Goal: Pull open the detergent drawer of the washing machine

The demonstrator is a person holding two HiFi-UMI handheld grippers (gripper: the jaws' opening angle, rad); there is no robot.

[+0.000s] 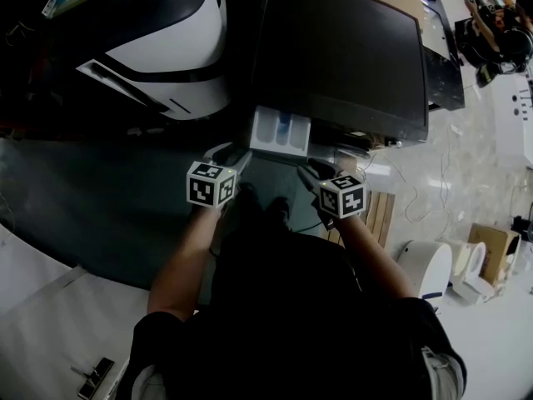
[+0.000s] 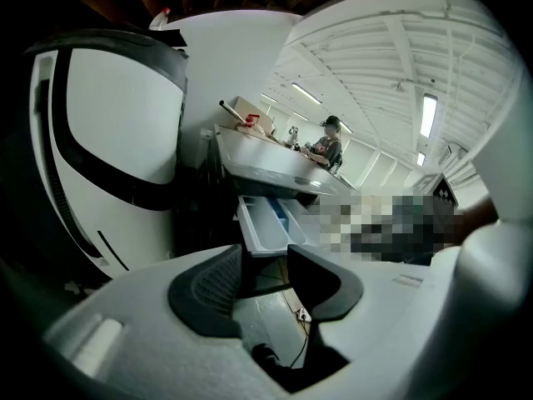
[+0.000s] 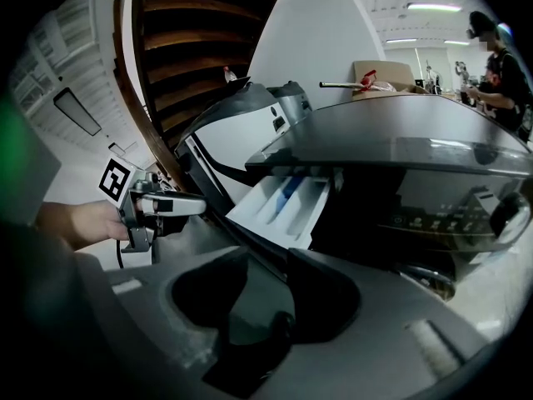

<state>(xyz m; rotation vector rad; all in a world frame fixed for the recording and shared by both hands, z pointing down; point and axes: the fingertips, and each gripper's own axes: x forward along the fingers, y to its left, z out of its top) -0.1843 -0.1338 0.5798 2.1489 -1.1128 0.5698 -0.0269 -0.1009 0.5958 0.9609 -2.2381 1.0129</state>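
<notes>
The washing machine (image 1: 341, 57) has a dark top and stands just ahead of me. Its white detergent drawer (image 1: 281, 132) sticks out from the front left corner, with a blue insert showing inside. My left gripper (image 1: 236, 154) hovers just short of the drawer's front left. My right gripper (image 1: 310, 170) is a little short of its front right. In the left gripper view the drawer (image 2: 271, 227) lies beyond the left gripper (image 2: 265, 261), whose jaws are open and hold nothing. In the right gripper view the drawer (image 3: 283, 202) is ahead of the right gripper (image 3: 266, 269), also open and holding nothing.
A white appliance with a black band (image 1: 166, 48) stands left of the machine. Wooden slats (image 1: 379, 215) and white devices (image 1: 433, 265) sit on the floor at right, with cables near them. A person (image 2: 331, 144) works at a far bench. A dark mat (image 1: 100, 207) covers the floor.
</notes>
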